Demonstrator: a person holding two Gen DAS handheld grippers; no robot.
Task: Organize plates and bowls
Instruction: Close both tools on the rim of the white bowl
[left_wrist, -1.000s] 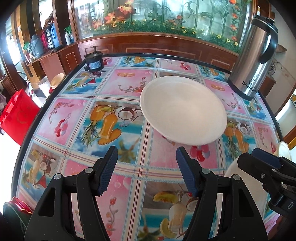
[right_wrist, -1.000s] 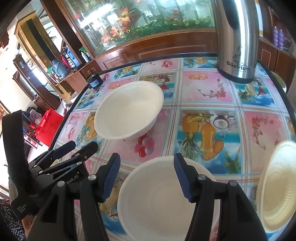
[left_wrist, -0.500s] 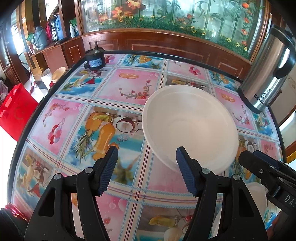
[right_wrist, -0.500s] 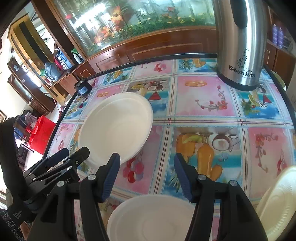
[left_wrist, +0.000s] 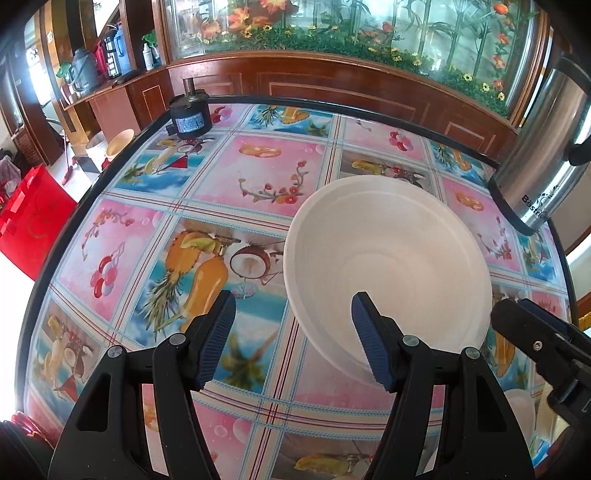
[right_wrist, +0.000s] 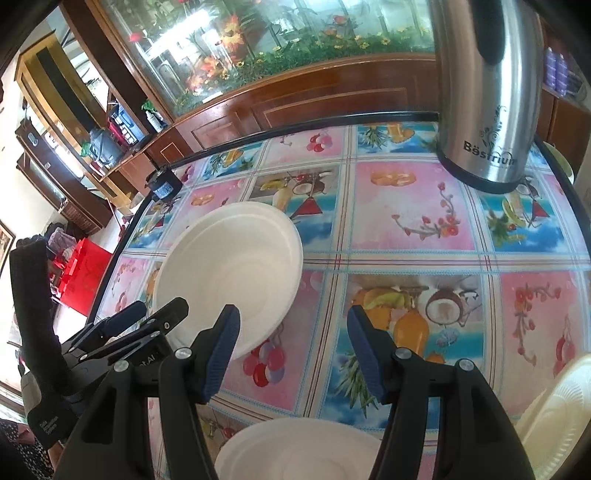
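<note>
The left gripper (left_wrist: 293, 339) hovers at the near rim of the large white bowl (left_wrist: 388, 266) on the surface (left_wrist: 258, 177), fingers apart and empty; the right gripper (right_wrist: 293, 350), fingers also apart, hangs above a second bowl (right_wrist: 295, 448); the step looks like reaching, and next the left must straddle that rim and close.

Bowls (left_wrist: 388, 258), flask (right_wrist: 484, 92) on table (left_wrist: 258, 173)

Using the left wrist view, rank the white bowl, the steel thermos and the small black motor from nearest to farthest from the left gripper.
1. White bowl: just ahead of the left gripper, its near rim at the right finger.
2. Steel thermos: far right table edge.
3. Small black motor: far left table edge.

The last two are close to call.
</note>
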